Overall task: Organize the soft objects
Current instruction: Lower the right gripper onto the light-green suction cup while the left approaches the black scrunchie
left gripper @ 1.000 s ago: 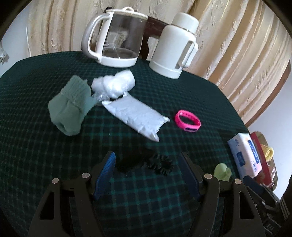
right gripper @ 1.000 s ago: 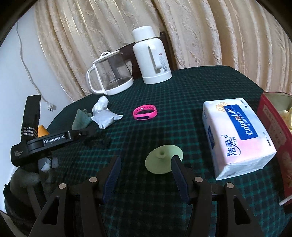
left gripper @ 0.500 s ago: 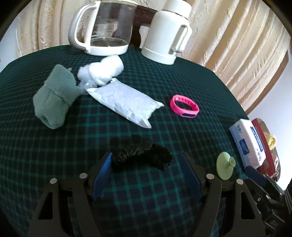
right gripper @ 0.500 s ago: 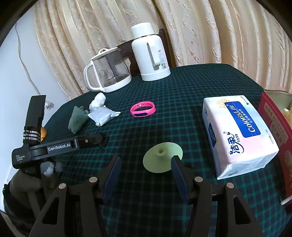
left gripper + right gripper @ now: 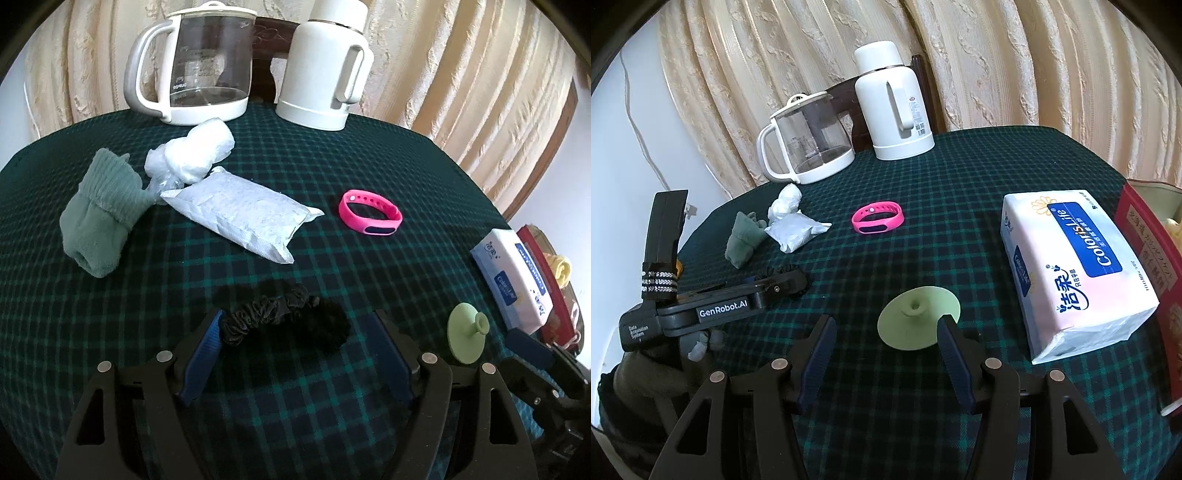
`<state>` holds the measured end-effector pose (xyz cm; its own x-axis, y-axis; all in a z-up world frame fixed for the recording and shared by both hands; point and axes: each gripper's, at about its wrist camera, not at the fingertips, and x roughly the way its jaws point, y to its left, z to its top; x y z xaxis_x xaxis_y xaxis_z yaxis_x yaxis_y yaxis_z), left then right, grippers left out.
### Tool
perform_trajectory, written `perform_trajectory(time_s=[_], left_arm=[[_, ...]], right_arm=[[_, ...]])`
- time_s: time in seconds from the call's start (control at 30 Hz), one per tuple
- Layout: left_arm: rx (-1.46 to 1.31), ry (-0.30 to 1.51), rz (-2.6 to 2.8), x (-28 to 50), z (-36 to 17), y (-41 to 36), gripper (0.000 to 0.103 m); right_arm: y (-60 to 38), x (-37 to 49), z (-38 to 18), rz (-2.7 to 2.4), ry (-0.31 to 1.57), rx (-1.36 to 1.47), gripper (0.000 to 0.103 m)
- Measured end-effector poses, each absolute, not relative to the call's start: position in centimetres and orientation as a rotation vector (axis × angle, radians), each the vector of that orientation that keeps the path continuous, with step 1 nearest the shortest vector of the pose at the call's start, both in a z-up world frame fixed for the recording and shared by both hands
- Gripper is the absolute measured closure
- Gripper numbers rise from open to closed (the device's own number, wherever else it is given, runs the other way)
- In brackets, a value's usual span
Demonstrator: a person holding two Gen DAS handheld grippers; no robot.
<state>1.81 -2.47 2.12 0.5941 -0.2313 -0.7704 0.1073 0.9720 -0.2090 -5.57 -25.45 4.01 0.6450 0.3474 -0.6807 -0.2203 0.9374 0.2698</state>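
Crosswise scrunchie (image 5: 271,314) (left end nearer)

My table (image 5: 424,177) wears dark green plaid — on it a sock (image 5: 99,218), black scrunchie (image 5: 273,314), pink band (image 5: 369,218), tissue pack (image 5: 1075,269), two jugs (image 5: 195,62) — perhaps kettles.
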Motion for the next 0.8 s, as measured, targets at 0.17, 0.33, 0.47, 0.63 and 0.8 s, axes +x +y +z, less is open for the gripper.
perform_trajectory(time_s=[0.17,0.33,0.47,0.63,0.8], left_arm=[[-0.165,0.92,-0.229,1.8,2.2,-2.3,0.024],[-0.161,0.918,-0.256,1.6,2.2,-2.6,0.018],[-0.14,0.91,-0.258,1.5,2.1,-2.9,0.017],[-0.096,0.887,-0.25,1.5,1.8,-3.4,0.02],[-0.103,0.875,-0.218,1.6,1.9,-2.8,0.067]], right_arm=[[-25.4,-5.5,3.9,0.317,0.811,0.166,0.043],[-25.3,-5.3,3.9,0.311,0.815,0.165,0.043],[-25.3,-5.3,3.8,0.311,0.818,0.163,0.043],[-25.1,-5.2,3.7,0.312,0.824,0.159,0.043],[-25.0,-5.2,3.8,0.307,0.828,0.151,0.043]])
